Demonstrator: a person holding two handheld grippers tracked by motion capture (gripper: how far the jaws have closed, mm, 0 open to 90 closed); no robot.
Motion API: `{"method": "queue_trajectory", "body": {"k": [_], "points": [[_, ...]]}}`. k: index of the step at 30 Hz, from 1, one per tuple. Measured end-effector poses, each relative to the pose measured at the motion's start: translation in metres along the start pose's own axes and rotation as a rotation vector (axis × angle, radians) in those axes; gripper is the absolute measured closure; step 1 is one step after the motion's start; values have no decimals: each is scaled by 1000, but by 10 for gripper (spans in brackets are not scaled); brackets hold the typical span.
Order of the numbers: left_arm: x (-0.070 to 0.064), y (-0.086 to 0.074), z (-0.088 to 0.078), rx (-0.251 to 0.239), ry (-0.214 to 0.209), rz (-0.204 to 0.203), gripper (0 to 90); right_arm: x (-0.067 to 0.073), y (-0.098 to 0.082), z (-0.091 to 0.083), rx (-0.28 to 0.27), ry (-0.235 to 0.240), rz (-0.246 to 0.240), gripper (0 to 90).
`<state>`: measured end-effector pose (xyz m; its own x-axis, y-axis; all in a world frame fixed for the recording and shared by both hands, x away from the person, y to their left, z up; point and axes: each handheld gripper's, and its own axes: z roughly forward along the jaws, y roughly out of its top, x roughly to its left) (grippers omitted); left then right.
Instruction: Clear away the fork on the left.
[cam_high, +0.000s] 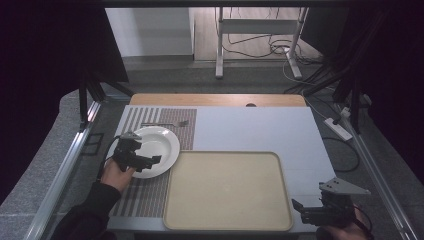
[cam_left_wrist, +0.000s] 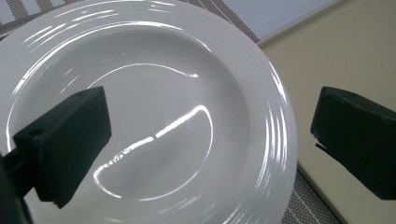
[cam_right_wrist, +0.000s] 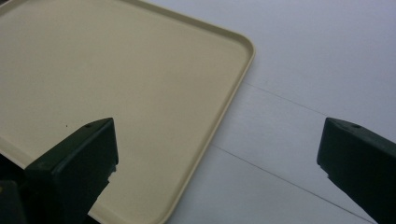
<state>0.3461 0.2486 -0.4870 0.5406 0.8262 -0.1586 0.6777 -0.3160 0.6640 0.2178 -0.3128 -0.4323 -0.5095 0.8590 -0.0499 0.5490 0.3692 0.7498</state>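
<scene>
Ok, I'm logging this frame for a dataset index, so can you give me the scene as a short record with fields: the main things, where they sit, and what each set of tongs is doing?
plate: white plate, bare, on the striped placemat, left of the tray
tray: beige tray, nothing on it, at the table's near middle
fork: fork on the placemat beyond the plate
left tongs: left tongs open, over the plate's near rim, jaws wide apart
right tongs: right tongs open, by the tray's near right corner, holding nothing
</scene>
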Motion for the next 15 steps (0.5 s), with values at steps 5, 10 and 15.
{"method": "queue_trajectory", "body": {"k": [5,10,15], "points": [[3,7,9,24,27,33,0,0,0,-1,-4,6,0,0],[6,11,16,28,30,34,0,0,0,-1,-5,8,-3,0],[10,14,21,37,17,35,0,0,-1,-1,-8,8,-2,0]]}}
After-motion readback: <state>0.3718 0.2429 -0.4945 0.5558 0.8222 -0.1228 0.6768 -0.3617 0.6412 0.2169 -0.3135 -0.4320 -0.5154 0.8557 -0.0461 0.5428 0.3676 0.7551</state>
